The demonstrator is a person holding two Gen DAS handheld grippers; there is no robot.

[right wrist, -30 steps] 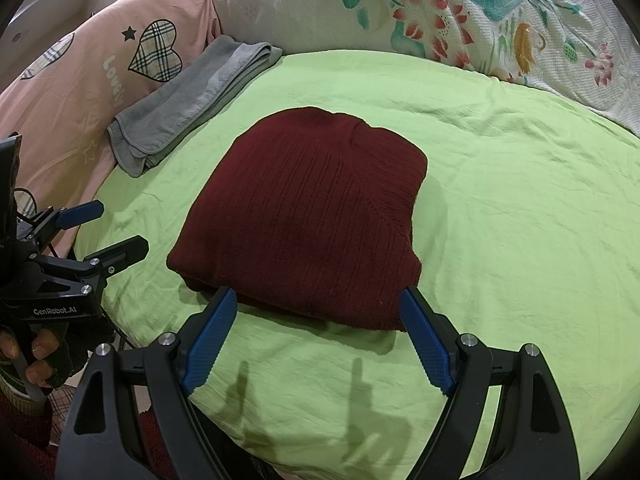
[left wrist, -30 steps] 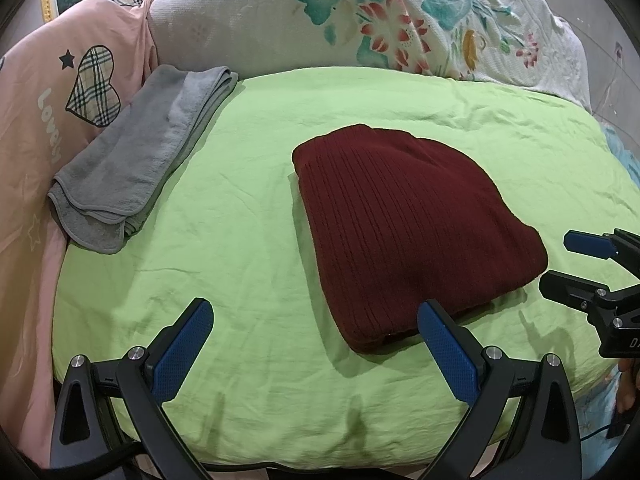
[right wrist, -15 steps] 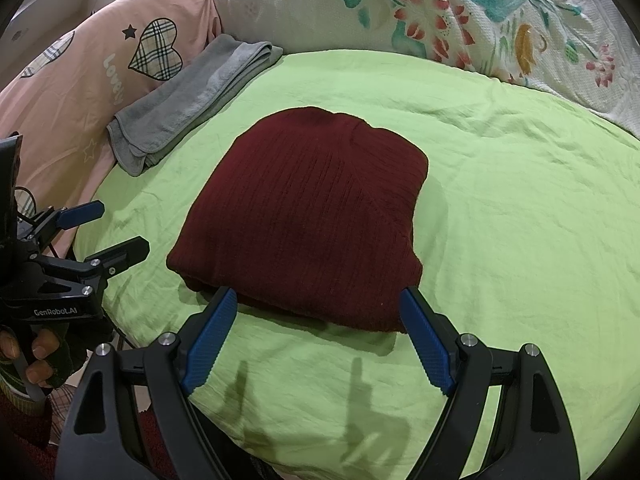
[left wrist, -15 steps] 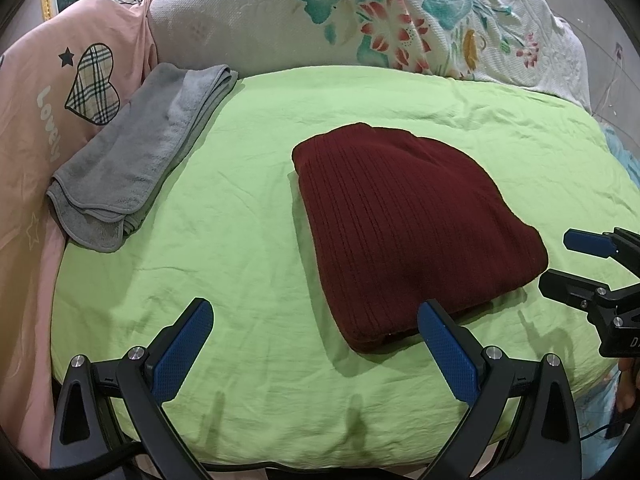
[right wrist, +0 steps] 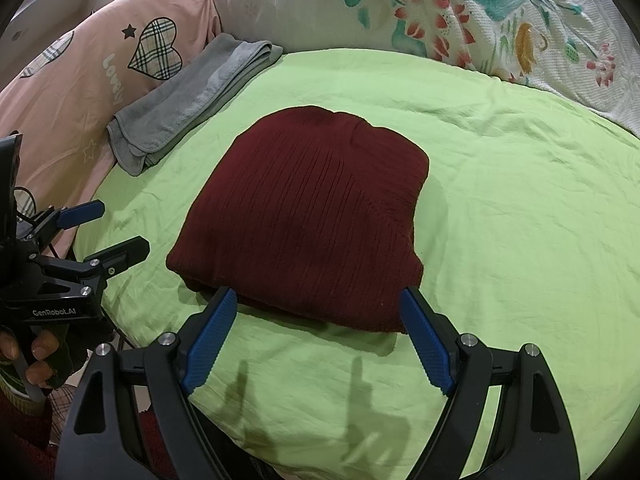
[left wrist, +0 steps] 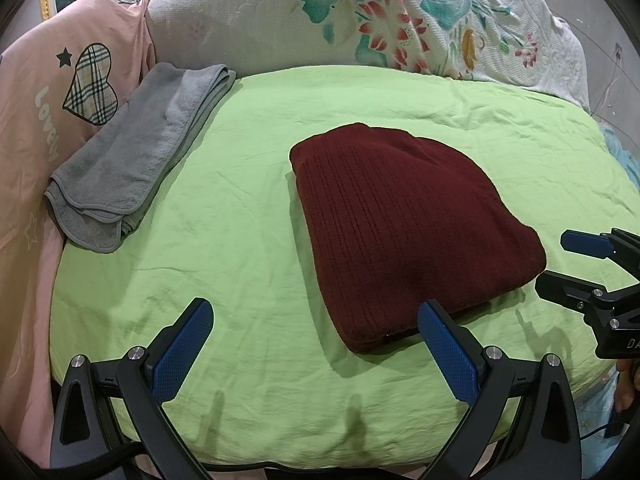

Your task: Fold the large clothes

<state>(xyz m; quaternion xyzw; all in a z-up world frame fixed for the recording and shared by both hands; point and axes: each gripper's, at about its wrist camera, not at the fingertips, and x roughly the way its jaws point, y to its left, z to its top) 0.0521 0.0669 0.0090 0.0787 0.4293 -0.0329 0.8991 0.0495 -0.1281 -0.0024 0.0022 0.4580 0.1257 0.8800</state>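
Basically the maroon ribbed knit sweater (left wrist: 404, 236) lies folded into a compact bundle mid-bed on the lime green sheet (left wrist: 240, 208), nothing gripping it. Left gripper (left wrist: 316, 328) is spread wide, empty, hovering over the sheet w/ its right finger just at the bundle's near corner. Right gripper (right wrist: 320, 320) is also spread wide, empty, near edge of the bundle sitting btwn its fingers; can't tell if the tips touch the knit.

Judgement: fold looks about done, so the main risks are undoing it.
- Thick knit, several layers. A pinch on the near edge prob catches only the top layer, and lifting then peels the bundle open.
- Far end looks rounded and lumpy in the right wrist view; pressing or dragging there could shift the inner layers and skew the shape.
- Sheet is loose and wrinkled. A low grab could take sheet along w/ the sweater and drag the whole thing.
- Both grippers work the same near edge, close together, so they could bump.

Folded grey towel (left wrist: 132, 160) is well apart at the left, by the pink duvet (left wrist: 48, 92); floral quilt (left wrist: 400, 20) sits behind. No conflict there.
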